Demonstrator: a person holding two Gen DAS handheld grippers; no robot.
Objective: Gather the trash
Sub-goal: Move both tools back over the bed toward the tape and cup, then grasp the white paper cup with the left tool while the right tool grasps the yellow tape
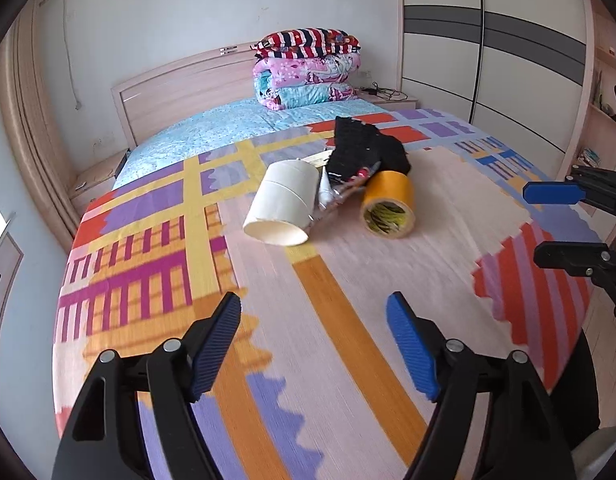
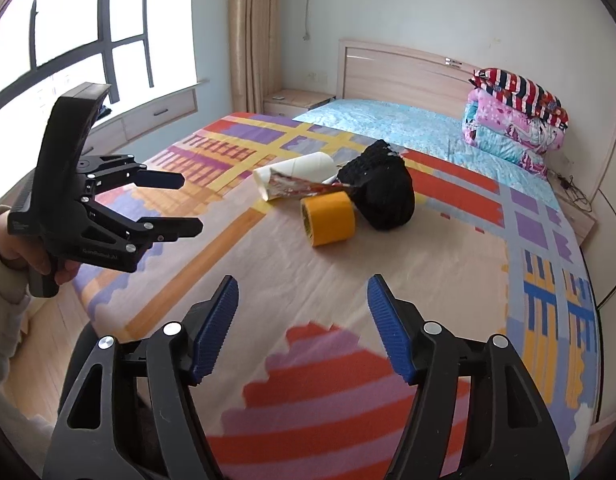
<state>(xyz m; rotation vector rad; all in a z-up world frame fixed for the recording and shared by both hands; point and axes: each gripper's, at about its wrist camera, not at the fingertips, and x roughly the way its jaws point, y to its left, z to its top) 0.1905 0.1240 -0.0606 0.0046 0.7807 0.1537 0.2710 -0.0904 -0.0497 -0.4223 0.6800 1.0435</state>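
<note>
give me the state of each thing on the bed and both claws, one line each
left claw: open, empty, above the bedspread
right claw: open, empty, above the bedspread
white paper cup: lying on its side, mouth toward the bed's foot
yellow tape roll: on its side, beside the wrapper
crumpled silver snack wrapper: lying between cup and tape
black knitted cloth: bunched in a heap
folded quilts: stacked at the headboard

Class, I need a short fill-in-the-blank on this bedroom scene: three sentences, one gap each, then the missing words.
1. The roll of tape lying on the bed is ____ in colour.
2. The folded quilts are stacked against the ____.
3. Both the left claw and the right claw are ____ and hold nothing.

Missing words: yellow; headboard; open
</note>
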